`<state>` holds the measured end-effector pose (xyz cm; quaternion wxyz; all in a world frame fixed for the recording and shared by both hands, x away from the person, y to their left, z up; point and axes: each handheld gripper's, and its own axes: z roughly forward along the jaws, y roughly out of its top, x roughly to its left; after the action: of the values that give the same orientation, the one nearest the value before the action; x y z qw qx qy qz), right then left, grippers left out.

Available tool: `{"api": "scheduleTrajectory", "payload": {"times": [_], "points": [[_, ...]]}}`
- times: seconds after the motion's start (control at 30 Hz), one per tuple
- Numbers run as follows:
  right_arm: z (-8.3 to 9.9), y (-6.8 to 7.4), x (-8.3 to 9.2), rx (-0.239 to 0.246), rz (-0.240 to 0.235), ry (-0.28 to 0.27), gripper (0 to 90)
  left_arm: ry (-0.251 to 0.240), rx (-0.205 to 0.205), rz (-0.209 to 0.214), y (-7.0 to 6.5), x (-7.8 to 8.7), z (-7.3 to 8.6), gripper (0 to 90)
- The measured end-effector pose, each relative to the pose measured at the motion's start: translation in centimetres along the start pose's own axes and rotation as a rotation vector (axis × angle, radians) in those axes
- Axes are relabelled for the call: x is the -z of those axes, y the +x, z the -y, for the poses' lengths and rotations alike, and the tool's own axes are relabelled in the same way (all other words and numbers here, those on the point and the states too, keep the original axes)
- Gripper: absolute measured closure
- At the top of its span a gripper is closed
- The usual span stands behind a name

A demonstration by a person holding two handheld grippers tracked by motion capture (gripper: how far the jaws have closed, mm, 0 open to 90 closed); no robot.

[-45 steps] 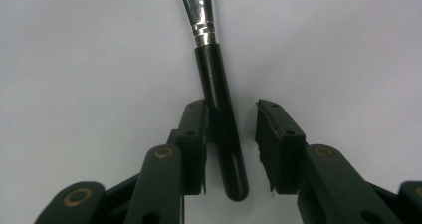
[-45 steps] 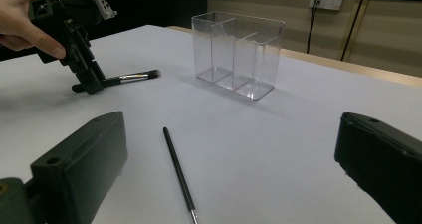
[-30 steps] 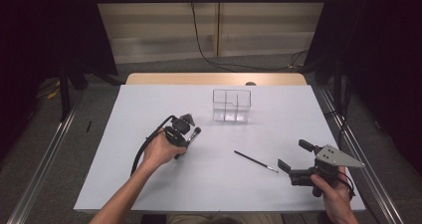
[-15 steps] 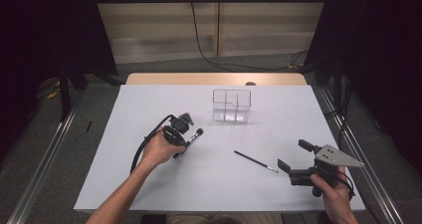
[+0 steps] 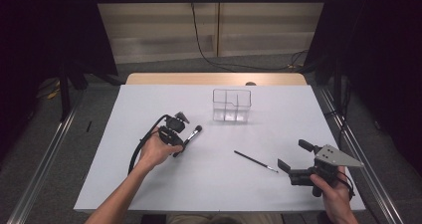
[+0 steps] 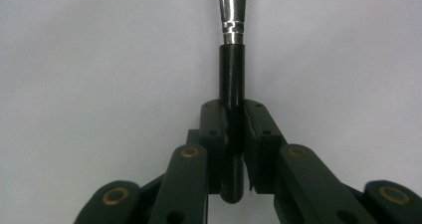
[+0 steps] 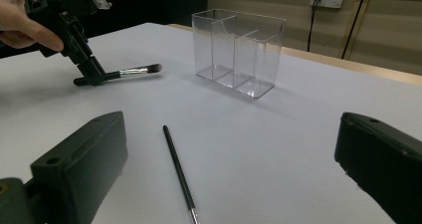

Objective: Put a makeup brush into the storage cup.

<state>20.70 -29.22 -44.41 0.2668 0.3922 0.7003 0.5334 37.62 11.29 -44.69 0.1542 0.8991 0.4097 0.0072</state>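
**Left gripper clamped on makeup brush, right gripper idle and open**

Left gripper [image 5: 180,140] is clamping the black handle of the makeup brush [image 5: 191,134]; in the left gripper view I am seeing both pads pressing the handle [image 6: 232,84] from either side, the silver ferrule pointing away over the white table [image 5: 149,104]. I am holding the brush low and about level, its bristle end pointing toward the clear organizer [image 5: 232,104], which is standing near the table's far edge, well apart. My right gripper [image 5: 294,160] is sitting near the front right corner, jaws spread wide with nothing between them. Just beside it, the thin brush [image 5: 255,161] is lying flat on the table.
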Motion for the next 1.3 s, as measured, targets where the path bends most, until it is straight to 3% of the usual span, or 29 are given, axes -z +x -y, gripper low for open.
{"api": "scheduleTrajectory", "payload": {"times": [0.33,0.37,0.53,0.7,0.8,0.9,1.13,1.3], "points": [[0.0,0.0,0.0,0.0,0.0,0.001,0.0,-0.096,0.037,0.021,0.6,0.5,1.0,80.1],[0.0,0.0,0.0,0.002,0.0,0.001,0.0,-0.114,0.059,0.025,0.5,0.6,1.1,80.1],[0.0,0.0,0.0,-0.005,-0.005,-0.001,0.0,-0.15,0.005,0.026,0.6,1.0,1.4,80.1],[0.0,0.0,0.0,-0.006,-0.005,-0.002,0.0,-0.207,0.014,0.042,0.7,1.3,1.8,80.0],[0.0,0.0,0.0,-0.005,-0.004,-0.002,0.0,-0.216,0.005,0.047,0.8,1.4,1.9,80.0],[0.0,0.0,0.0,-0.005,-0.003,-0.002,0.0,-0.238,0.023,0.057,0.8,1.4,2.1,80.0],[0.0,0.1,-0.1,-0.003,-0.005,0.002,0.0,-0.306,-0.006,0.09,1.0,1.8,2.7,80.1],[0.0,0.0,-0.1,-0.004,-0.003,0.001,0.0,-0.355,-0.011,0.082,0.9,2.1,3.1,80.0]]}}
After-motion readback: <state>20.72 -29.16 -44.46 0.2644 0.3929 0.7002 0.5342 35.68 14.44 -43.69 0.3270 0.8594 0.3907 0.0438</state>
